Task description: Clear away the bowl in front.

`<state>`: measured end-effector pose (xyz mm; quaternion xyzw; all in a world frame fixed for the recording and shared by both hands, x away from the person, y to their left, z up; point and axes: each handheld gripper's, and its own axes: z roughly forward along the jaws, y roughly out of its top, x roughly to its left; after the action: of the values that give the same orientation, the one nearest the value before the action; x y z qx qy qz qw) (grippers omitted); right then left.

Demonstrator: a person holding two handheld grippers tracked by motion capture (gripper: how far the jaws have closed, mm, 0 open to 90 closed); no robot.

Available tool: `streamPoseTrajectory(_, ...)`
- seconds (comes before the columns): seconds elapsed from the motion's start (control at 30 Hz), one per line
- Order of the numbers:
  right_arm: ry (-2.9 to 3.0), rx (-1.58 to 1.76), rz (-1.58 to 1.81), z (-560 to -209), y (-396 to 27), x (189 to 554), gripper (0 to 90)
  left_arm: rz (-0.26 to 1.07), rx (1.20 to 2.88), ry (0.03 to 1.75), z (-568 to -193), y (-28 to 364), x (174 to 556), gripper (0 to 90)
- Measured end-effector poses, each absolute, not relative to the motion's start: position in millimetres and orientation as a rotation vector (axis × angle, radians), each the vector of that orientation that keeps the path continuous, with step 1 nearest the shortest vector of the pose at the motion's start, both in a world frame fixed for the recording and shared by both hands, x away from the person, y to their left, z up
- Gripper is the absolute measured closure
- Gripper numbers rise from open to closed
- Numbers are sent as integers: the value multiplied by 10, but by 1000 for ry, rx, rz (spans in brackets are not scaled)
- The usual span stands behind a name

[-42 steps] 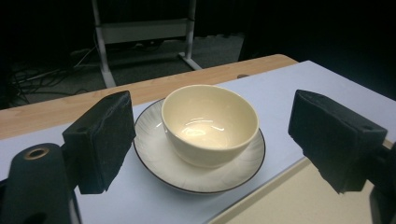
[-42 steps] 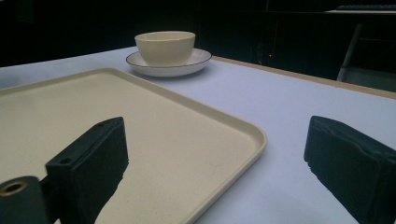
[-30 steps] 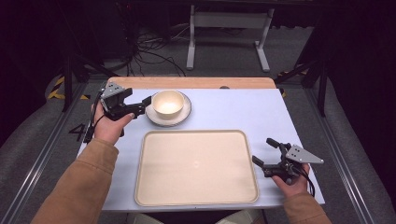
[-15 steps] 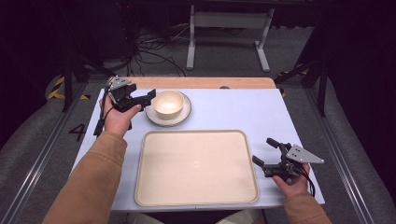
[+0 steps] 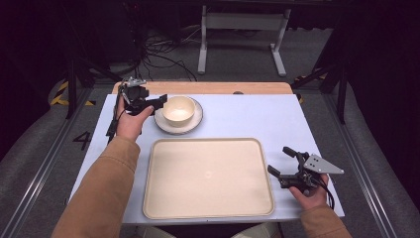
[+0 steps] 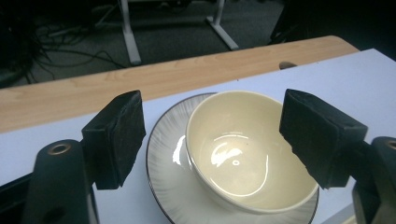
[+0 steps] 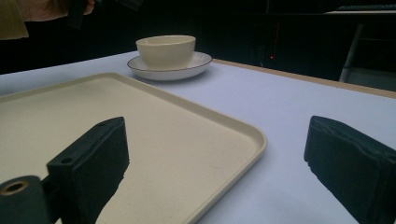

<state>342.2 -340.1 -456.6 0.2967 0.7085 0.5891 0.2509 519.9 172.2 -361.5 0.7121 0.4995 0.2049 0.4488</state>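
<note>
Currently, approach stage: left tool (image 5: 157,103), jaws apart, poised at upper left of the frame just beside the cream bowl (image 5: 178,110), not touching. Bowl sits on a dark-rimmed saucer (image 5: 194,125) on the tabletop (image 5: 257,119). Tray (image 5: 208,178), empty, lower centre. Right tool (image 5: 281,162), jaws apart, idle at lower right beside the tray edge. Likely next move: straddle the bowl rim squarely, then close; the glazed wall may slip.
</note>
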Motion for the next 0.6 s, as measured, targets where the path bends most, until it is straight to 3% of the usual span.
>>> streamPoseTrajectory(0.23, 1934, 810, 1596, -4565, -3398, 3424, 71, 524, 1864, 1314, -3666, 1660, 5287, 336)
streamPoseTrajectory(0.6, 1943, 804, 1585, -4563, -3386, 3427, 71, 359, 1952, 1486, -3703, 1559, 5488, 376)
